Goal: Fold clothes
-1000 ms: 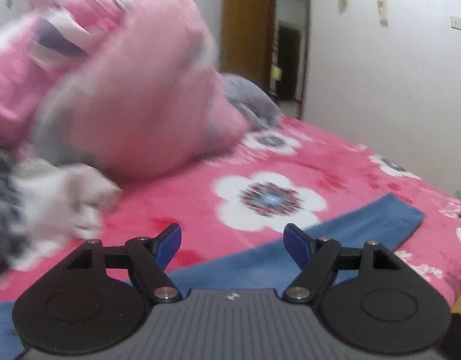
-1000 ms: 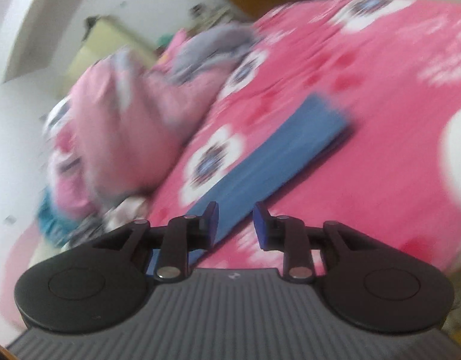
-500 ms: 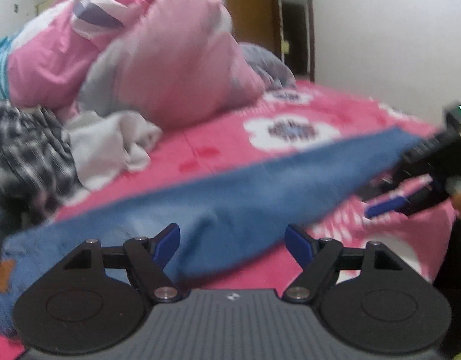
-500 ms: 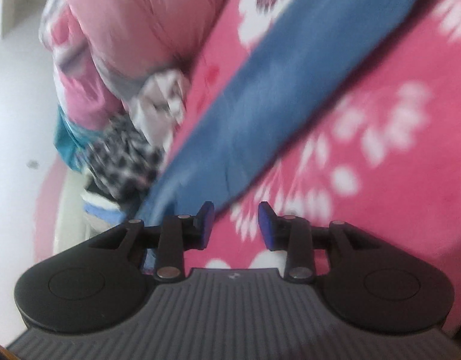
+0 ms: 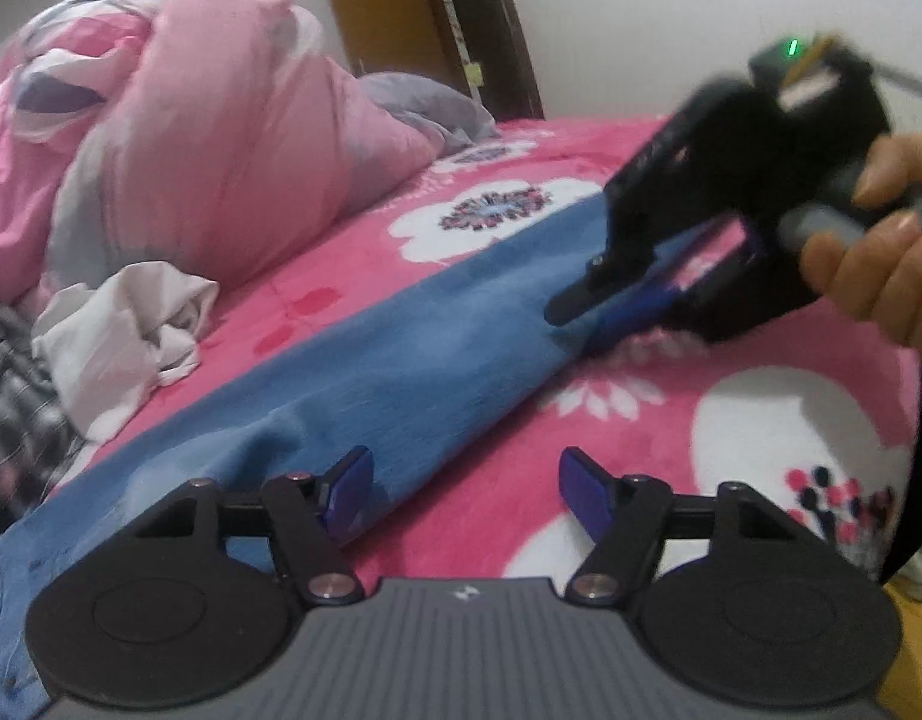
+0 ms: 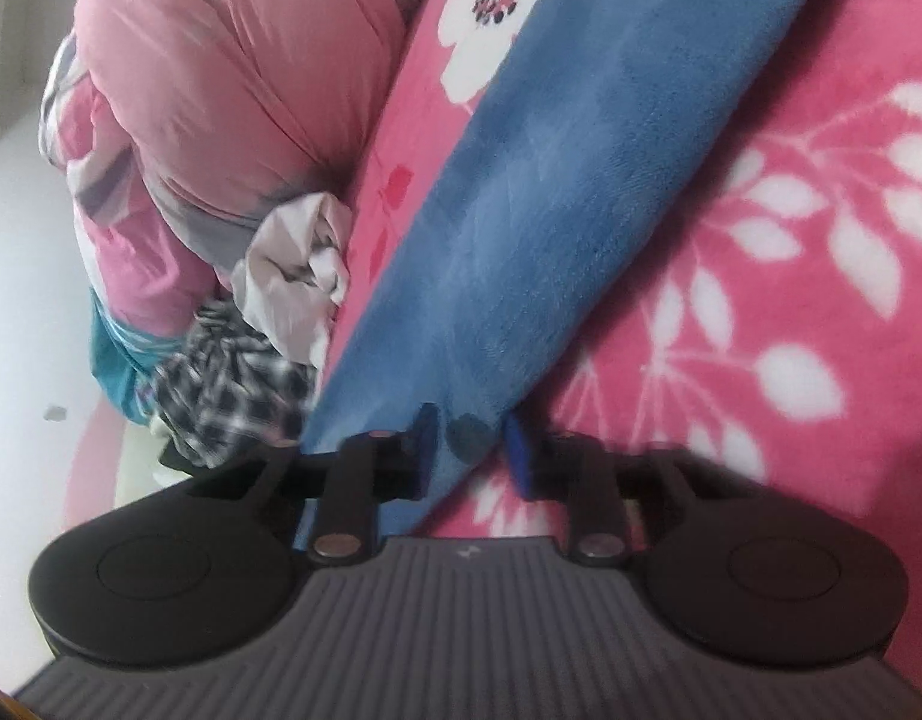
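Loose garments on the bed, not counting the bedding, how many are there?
3: blue garment stretched across the blanket, crumpled white garment by the pink duvet, checked garment beside it. More may be hidden.

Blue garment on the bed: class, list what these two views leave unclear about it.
- Blue garment, left wrist view: near end cut off by the left hand-held gripper.
- Right wrist view: right hand-held gripper blurred; grip on the edge unclear.
- Garment type: unreadable in both.

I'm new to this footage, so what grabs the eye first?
A long blue cloth lies slantwise across the pink flowered blanket. The right gripper has just been closing on its near edge, with cloth between its jaws. A big pink duvet is heaped behind.
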Demonstrator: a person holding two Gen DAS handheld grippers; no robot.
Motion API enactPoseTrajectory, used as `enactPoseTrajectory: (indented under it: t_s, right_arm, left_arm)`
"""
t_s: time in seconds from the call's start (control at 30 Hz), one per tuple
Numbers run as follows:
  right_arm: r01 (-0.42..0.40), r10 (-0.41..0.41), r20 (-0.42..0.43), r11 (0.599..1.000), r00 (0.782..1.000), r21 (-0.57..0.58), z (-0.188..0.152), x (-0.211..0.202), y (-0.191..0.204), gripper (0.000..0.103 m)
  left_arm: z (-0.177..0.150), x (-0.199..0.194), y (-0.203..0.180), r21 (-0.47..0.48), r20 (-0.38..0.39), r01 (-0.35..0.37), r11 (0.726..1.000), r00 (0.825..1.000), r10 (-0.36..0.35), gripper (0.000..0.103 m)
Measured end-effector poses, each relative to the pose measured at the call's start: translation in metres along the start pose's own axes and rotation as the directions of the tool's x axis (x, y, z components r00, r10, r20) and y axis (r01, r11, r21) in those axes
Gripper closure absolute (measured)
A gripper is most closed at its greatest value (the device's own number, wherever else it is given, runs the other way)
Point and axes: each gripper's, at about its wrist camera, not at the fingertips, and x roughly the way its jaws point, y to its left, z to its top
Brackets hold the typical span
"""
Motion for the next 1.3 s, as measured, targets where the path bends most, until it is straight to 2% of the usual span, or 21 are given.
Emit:
enactPoseTrajectory:
  t_s: [0.07, 0.3, 0.4, 0.53, 0.63, 0.7, 0.8, 0.9, 0.97, 1.0, 1.1, 1.2, 1.3]
  right_arm:
    - [-0.030, 0.030, 0.009, 1.000, 1.000, 0.005, 0.001, -0.001, 0.002, 0.096]
    - [-0.138, 0.138, 0.005, 0.990, 0.990, 0.005, 0.011, -0.003, 0.013, 0.097]
    - [-0.161, 0.161, 0.000, 0.987, 0.987, -0.004, 0.016, 0.000, 0.017, 0.097]
    - [-0.184, 0.184, -0.008, 0.983, 0.983, -0.017, 0.020, -0.002, 0.014, 0.096]
    - [-0.174, 0.174, -0.002, 0.982, 0.985, -0.079, 0.020, -0.005, 0.016, 0.095]
    - [-0.137, 0.141, 0.009, 0.975, 0.990, -0.174, 0.016, -0.012, 0.022, 0.094]
    - [-0.032, 0.046, 0.025, 0.920, 0.999, -0.390, 0.002, -0.020, 0.037, 0.094]
    - [0.110, -0.081, 0.075, 0.788, 0.994, -0.606, -0.016, -0.017, 0.056, 0.094]
    - [0.186, -0.128, 0.135, 0.696, 0.983, -0.694, -0.022, -0.010, 0.068, 0.094]
    - [0.204, -0.137, 0.151, 0.666, 0.979, -0.717, -0.021, -0.005, 0.072, 0.094]
    - [0.224, -0.165, 0.153, 0.637, 0.974, -0.738, -0.010, 0.019, 0.075, 0.094]
    - [0.265, -0.223, 0.158, 0.621, 0.962, -0.738, 0.000, 0.044, 0.071, 0.094]
    - [0.283, -0.283, 0.128, 0.622, 0.951, -0.730, -0.001, 0.053, 0.062, 0.095]
  left_arm:
    - [0.003, 0.007, -0.001, 0.015, 0.003, -0.002, 1.000, 1.000, 0.002, 0.041]
    - [0.018, 0.019, -0.003, 0.054, 0.027, -0.004, 0.999, 1.000, 0.002, 0.044]
    - [0.026, 0.024, 0.003, 0.036, 0.025, 0.003, 0.999, 1.000, -0.004, 0.061]
    - [0.034, 0.027, 0.018, -0.036, 0.004, 0.025, 0.999, 1.000, -0.025, 0.088]
    - [0.039, 0.028, 0.036, -0.139, 0.001, 0.059, 0.988, 0.998, -0.060, 0.092]
    - [0.041, 0.028, 0.048, -0.219, 0.007, 0.087, 0.972, 0.996, -0.088, 0.093]
    - [0.043, 0.029, 0.060, -0.295, 0.017, 0.125, 0.947, 0.992, -0.125, 0.093]
    - [0.044, 0.030, 0.069, -0.346, 0.016, 0.154, 0.926, 0.987, -0.158, 0.093]
    - [0.044, 0.032, 0.075, -0.384, 0.018, 0.173, 0.907, 0.984, -0.180, 0.093]
    - [0.043, 0.032, 0.078, -0.404, 0.020, 0.182, 0.896, 0.982, -0.190, 0.093]
    - [0.042, 0.033, 0.086, -0.452, 0.028, 0.203, 0.868, 0.976, -0.214, 0.094]
    - [0.042, 0.034, 0.087, -0.460, 0.031, 0.210, 0.863, 0.975, -0.221, 0.094]
    - [0.041, 0.035, 0.088, -0.458, 0.034, 0.216, 0.862, 0.974, -0.226, 0.094]
